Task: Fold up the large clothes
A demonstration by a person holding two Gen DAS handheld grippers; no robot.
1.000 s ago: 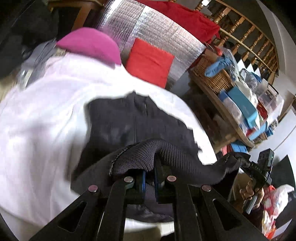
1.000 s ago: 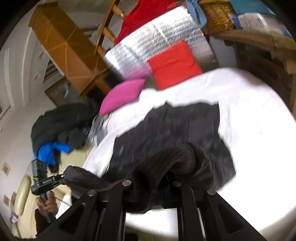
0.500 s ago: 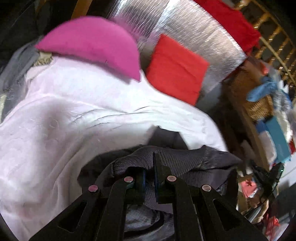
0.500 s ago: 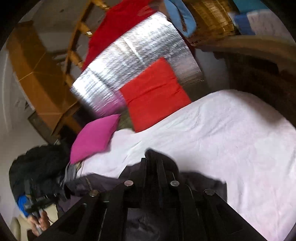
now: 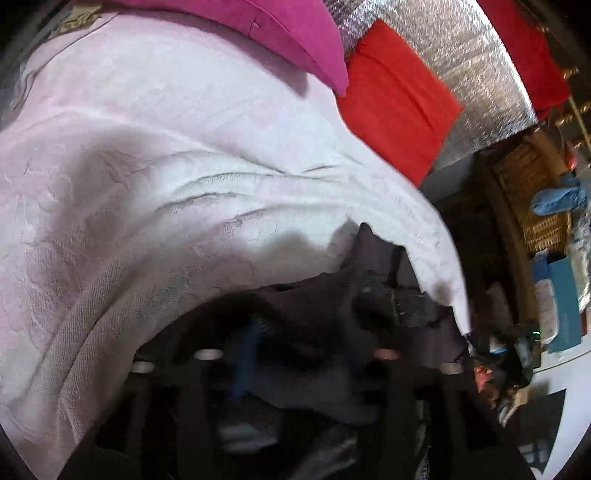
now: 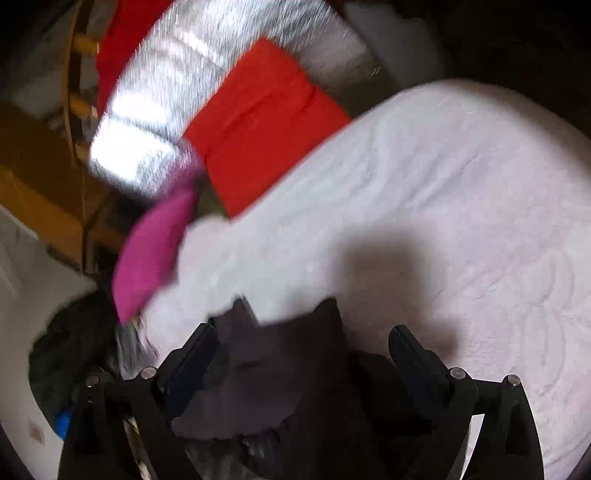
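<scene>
A dark grey knit garment lies bunched on the white bedcover, close under both cameras. My left gripper is blurred and low over it. Its jaws are opening, its fingers stand apart and the cloth lies loose between them. In the right wrist view the same garment sits between the fingers of my right gripper. Those jaws are opening too and stand wide, with neither pad pressing on the cloth. The rest of the garment is hidden below the frames.
At the head of the bed lie a pink pillow and a red cushion, against a silver foil panel. A cluttered shelf with a wicker basket stands to the right. Dark clothes are piled left of the bed.
Both grippers carried the garment's edge across the bed toward the pillows and sank lower. Both were shut on the cloth before. Now their fingers have parted and let it go.
</scene>
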